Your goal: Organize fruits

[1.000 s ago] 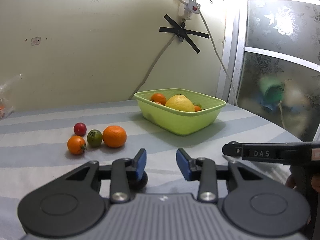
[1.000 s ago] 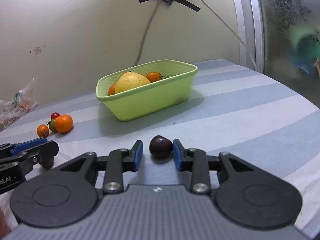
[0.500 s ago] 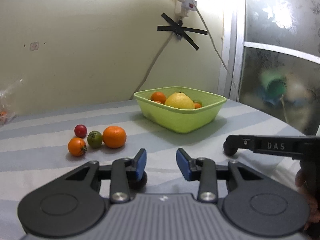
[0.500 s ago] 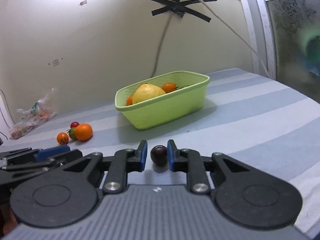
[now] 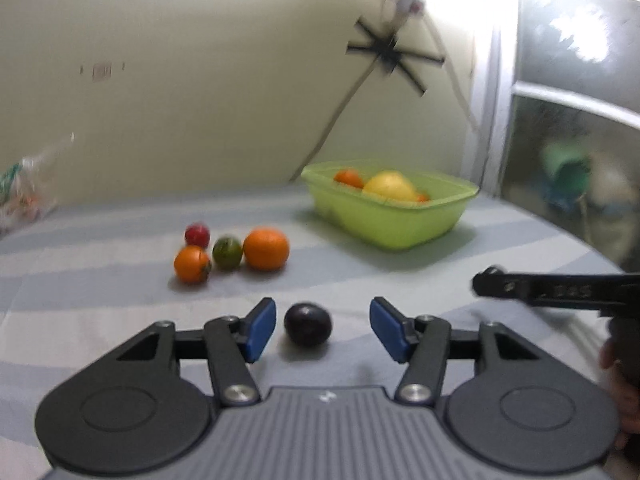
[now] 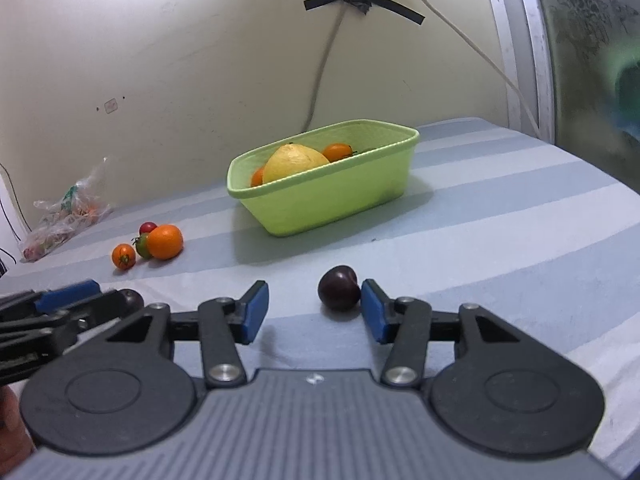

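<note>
Both grippers have spread wider over the last second, and each now has a dark plum framed in front of it. Across the striped table (image 6: 500, 208), the green basket (image 6: 332, 200) already holds a big yellow fruit and small oranges. Left of it sits a loose cluster: an orange (image 5: 266, 249) and three small tomatoes. The left gripper (image 5: 322, 330) stands open with its plum (image 5: 308, 324) lying off-centre, nearer the left pad. The right gripper (image 6: 314, 312) gapes too, its plum (image 6: 339, 288) touching the right pad. I'd centre each fruit first, then close gently; plums roll and bruise.
</note>
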A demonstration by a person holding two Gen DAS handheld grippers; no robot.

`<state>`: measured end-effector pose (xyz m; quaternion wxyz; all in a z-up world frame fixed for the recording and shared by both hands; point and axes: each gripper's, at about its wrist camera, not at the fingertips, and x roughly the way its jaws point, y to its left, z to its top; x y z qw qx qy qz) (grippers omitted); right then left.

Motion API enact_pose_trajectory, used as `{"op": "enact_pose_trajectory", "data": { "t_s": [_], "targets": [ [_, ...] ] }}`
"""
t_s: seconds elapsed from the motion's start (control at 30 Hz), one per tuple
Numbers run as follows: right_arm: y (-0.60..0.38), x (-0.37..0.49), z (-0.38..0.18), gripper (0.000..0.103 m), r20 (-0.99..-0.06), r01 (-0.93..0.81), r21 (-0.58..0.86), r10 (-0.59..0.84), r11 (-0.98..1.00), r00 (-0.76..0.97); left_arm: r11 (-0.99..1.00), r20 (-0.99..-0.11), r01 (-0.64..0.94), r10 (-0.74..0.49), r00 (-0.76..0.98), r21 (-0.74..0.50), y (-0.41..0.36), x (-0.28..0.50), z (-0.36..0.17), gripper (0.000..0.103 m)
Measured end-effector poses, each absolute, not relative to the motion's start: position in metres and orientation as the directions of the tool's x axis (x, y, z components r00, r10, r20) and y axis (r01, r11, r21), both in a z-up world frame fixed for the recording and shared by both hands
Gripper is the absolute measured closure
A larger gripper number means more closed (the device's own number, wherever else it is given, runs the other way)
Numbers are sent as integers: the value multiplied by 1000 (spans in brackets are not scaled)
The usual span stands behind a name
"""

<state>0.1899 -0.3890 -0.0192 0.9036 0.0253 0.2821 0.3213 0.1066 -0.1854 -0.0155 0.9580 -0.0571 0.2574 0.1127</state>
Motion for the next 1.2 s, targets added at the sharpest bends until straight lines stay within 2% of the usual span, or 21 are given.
{"op": "enact_pose_trajectory", "data": {
  "t_s": [0.1,0.27,0.3,0.37,0.4,0.53,0.8,1.07,1.17,1.2],
  "targets": [
    [-388,189,-19,50,-497,-570,211,589,794,637,964,-583,-261,179,792,-58,-180,121,-22,59],
    [-388,194,-20,51,-504,-568,217,590,793,631,961,-585,-275,216,782,-13,-184,126,-23,68],
    [-389,196,-20,53,-506,-565,223,590,795,630,960,-583,-280,222,781,-10,-184,125,-23,73],
    [-390,198,-20,67,-511,-554,204,570,807,643,958,-582,-286,228,781,-10,-184,126,-23,74],
    [-392,198,-20,78,-512,-551,197,565,811,648,959,-581,-284,223,783,-14,-185,126,-22,74],
    [-404,200,-17,78,-474,-561,251,605,789,639,972,-562,-218,130,817,-93,-188,133,-14,74],
    [-398,229,19,78,-304,-611,206,643,765,703,992,-433,-108,70,899,-62,-204,196,24,74],
    [-364,269,10,76,-305,-609,141,619,781,723,993,-482,-120,102,870,-6,-202,260,10,73],
    [-370,277,4,76,-324,-614,180,636,768,700,994,-481,-108,93,872,-4,-202,263,3,69],
    [-373,277,5,74,-322,-612,185,636,769,701,994,-477,-106,100,873,14,-204,262,2,64]
  ]
}}
